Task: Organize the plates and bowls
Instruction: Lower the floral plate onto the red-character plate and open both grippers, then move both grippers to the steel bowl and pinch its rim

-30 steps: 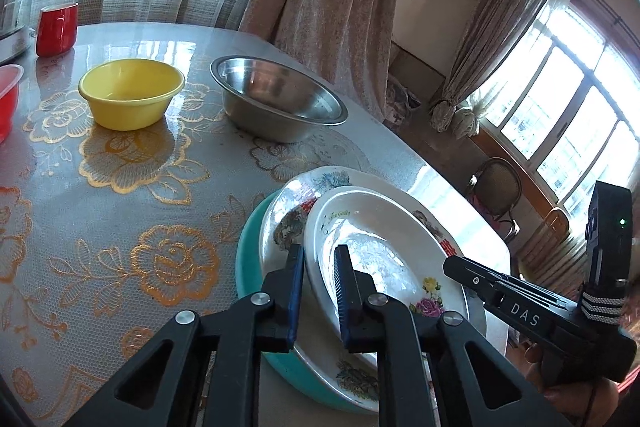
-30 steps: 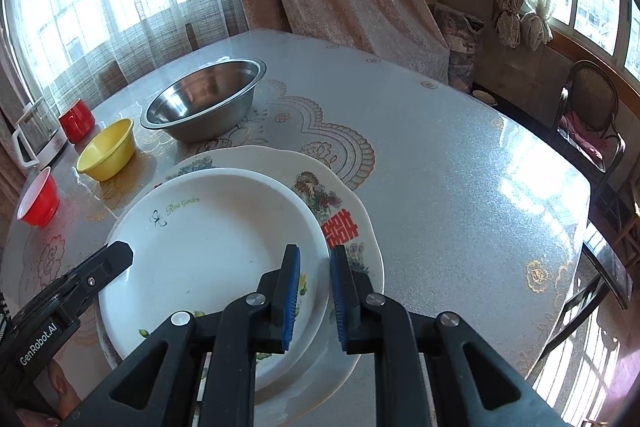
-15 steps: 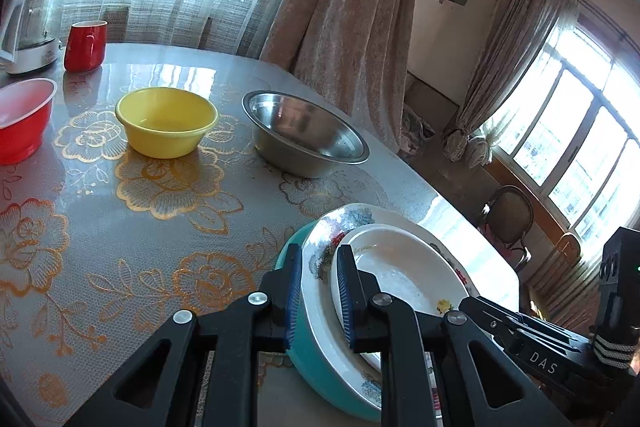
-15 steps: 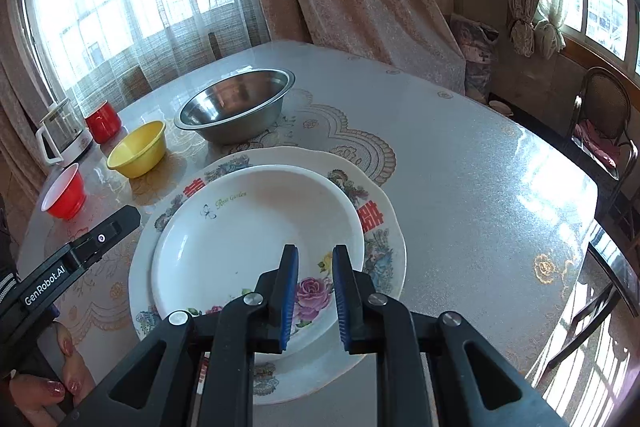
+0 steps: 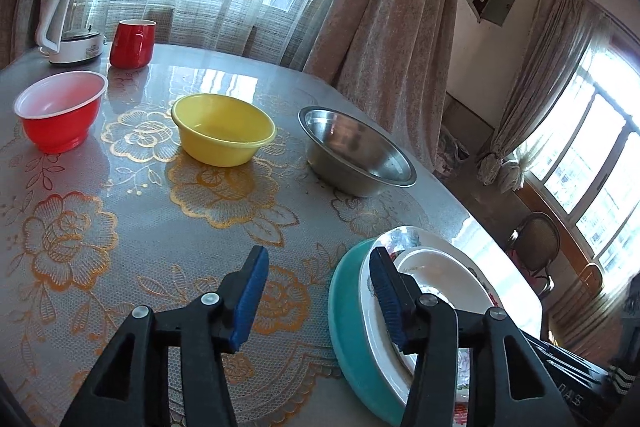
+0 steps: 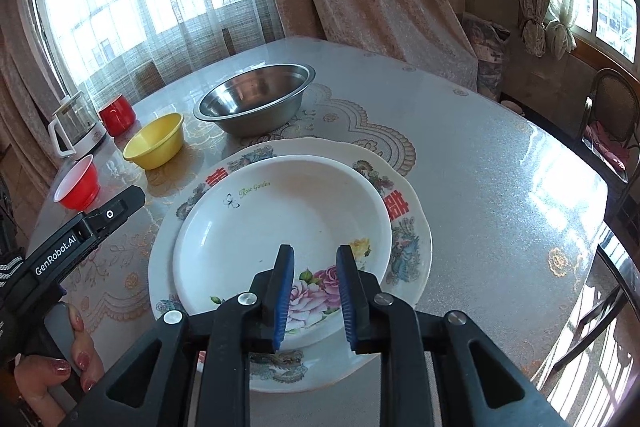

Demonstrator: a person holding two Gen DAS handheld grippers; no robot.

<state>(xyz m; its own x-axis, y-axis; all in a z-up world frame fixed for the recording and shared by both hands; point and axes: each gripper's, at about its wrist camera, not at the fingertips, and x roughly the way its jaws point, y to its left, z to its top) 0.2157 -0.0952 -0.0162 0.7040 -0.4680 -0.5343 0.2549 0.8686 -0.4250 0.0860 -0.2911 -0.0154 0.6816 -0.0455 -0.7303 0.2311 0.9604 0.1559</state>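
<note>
On the lace-patterned tabletop (image 6: pixel 500 179) sits a stack of three plates: a teal round plate (image 5: pixel 348 339) at the bottom, a wide white plate with floral rim and red characters (image 6: pixel 404 227) on it, and a smaller deep white plate printed with roses (image 6: pixel 280 227) on top, its well holding nothing. Behind the stack stand three bowls, apart from one another and all without contents: a shiny steel bowl (image 6: pixel 256 103), a yellow plastic bowl (image 6: pixel 156 143) and a red bowl with white inside (image 6: pixel 78 183). A red mug (image 5: pixel 132 43) and a glass kettle with white handle (image 5: pixel 72 23) stand near the far edge. The left claw (image 5: pixel 318 301) is spreading, its jaws wide apart beside the stack's rim, gripping nothing. The right claw (image 6: pixel 314 293) is opening slightly over the rose plate's near rim, pads off it.
</note>
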